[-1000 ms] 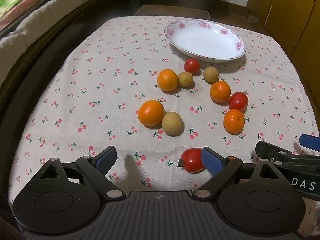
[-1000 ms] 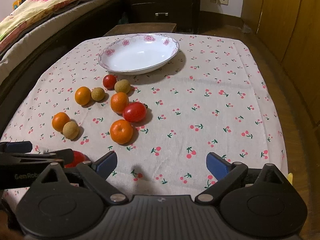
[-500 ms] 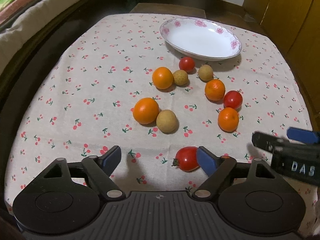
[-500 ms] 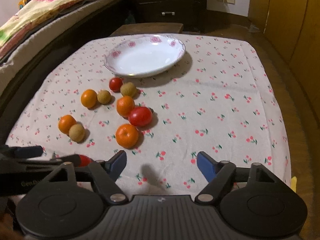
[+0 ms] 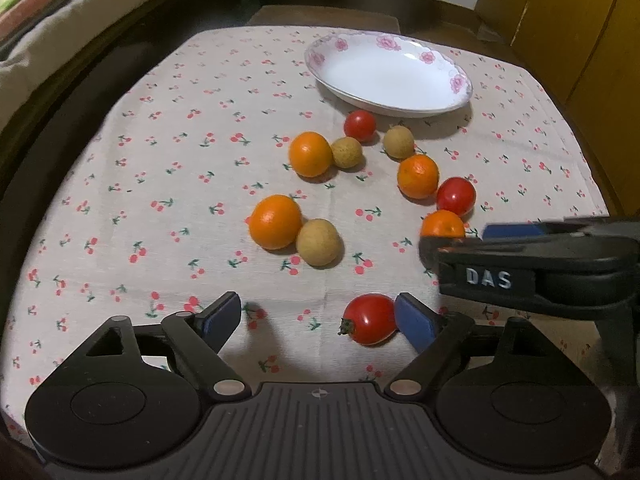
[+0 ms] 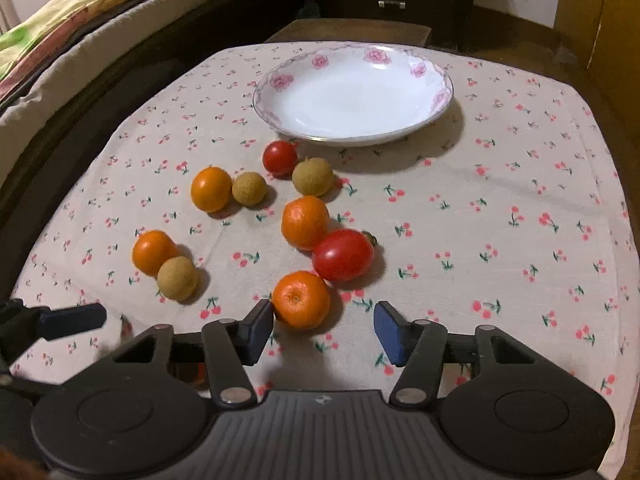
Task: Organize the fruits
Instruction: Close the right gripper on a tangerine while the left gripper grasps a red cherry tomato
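Where it crosses, right gripper (image 5: 452, 240) reads "DAS".

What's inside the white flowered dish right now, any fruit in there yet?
Nothing: the white flowered dish shows only its bare white bowl in both wrist views. All the fruit lies outside on the cherry-print tablecloth. The cloth under the dish is covered.

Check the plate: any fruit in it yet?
Empty. The plate shows only bare white inside in both views; every fruit sits on the tablecloth.
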`<state>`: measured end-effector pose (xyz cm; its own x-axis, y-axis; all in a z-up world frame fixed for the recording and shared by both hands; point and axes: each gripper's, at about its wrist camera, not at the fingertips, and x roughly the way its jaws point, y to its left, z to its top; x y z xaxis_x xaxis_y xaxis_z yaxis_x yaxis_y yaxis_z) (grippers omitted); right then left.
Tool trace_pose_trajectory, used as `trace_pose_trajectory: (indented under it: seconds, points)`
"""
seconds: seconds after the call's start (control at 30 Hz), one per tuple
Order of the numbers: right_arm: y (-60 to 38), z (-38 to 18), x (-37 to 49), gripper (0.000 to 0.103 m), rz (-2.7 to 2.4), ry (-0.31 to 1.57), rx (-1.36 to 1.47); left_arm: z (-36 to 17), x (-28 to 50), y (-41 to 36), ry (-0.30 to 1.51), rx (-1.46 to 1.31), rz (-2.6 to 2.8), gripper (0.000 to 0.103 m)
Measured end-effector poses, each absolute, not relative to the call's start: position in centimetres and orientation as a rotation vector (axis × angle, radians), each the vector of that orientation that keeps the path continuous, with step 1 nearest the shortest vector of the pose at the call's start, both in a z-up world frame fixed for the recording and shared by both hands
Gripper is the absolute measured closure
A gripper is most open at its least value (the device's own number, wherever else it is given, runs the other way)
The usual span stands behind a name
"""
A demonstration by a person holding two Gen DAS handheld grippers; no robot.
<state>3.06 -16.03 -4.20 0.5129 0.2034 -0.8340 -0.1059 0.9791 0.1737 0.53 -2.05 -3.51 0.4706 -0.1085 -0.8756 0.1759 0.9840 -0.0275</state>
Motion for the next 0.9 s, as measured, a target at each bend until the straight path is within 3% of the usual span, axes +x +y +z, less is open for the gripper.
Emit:
trace_pose_trajectory:
  seconds: [0.27,0.33,0.4,0.67,0.9]
  points:
    - [-15.2,-4.5,3.4,0.051,0.204,1.005,0.015,-4.9,0.6,-3.2,1.120,0.145,-0.178,0.022]
    - [-15.5,-4.3,3.6,0.057,0.216,1.006,0.035,-4.9,0.6,-3.1,1.120,0.140,-0.180,0.023]
    - [-15.9,-4.1,3.5,0.070,0.238,1.014,0.071,-4.8,0.5,-3.0,1.120,0.140,-0.187,0.026]
    - [-17.3,-4.0,2.0,0.071,0.224,1.027,0.086,-4.3,0.6,-2.1,1.116,0.093,-0.191,0.049]
    - [-17.9,-3.3,1.2,0.071,0.223,1.022,0.099,-4.2,0.4,-1.4,1.110,0.075,-0.198,0.052]
